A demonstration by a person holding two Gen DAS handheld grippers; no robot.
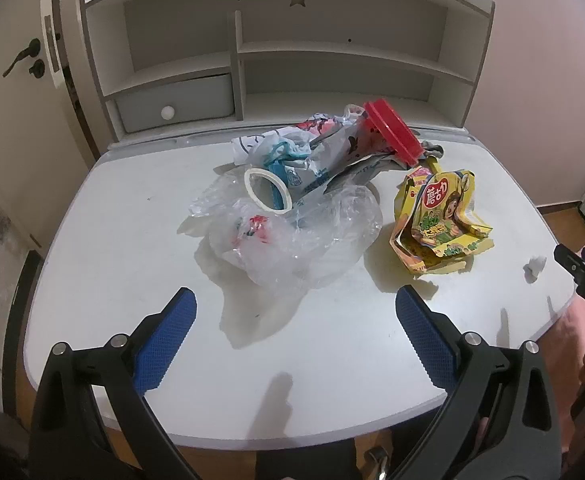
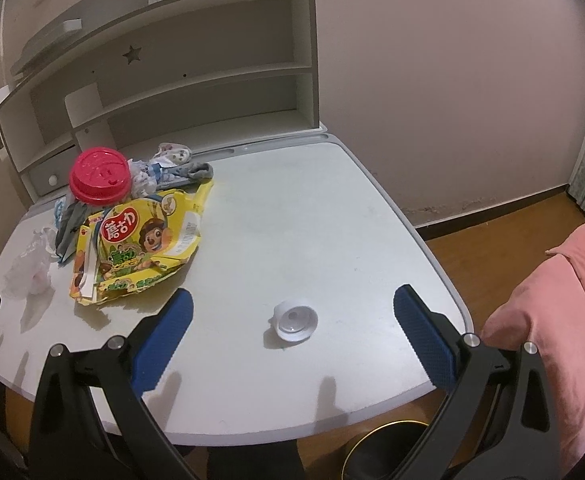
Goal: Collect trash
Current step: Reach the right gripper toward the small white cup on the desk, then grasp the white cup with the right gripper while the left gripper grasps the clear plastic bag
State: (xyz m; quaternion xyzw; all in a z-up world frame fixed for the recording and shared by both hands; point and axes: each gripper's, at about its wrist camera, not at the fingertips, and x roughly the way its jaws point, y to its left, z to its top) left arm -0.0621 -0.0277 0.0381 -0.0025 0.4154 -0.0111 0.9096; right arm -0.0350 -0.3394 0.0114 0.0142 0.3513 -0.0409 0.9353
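Trash lies on a white desk (image 1: 124, 240). A crumpled clear plastic bag (image 1: 292, 236) with a white tape ring (image 1: 267, 190) on it sits mid-desk. Behind it are printed wrappers (image 1: 332, 140) and a jar with a red lid (image 1: 392, 132), which also shows in the right wrist view (image 2: 99, 176). A crushed yellow snack box (image 1: 440, 220) lies to the right; it also shows in the right wrist view (image 2: 140, 244). A white bottle cap (image 2: 295, 319) lies near the front edge. My left gripper (image 1: 295, 316) is open, just short of the bag. My right gripper (image 2: 293, 316) is open, straddling the cap from above.
A white shelf unit (image 1: 292, 52) with a drawer (image 1: 176, 102) stands at the desk's back. A door (image 1: 16, 80) is at the left. A round dark bin (image 2: 388, 444) sits on the wood floor below the desk's front edge. Pink fabric (image 2: 572, 300) is at the right.
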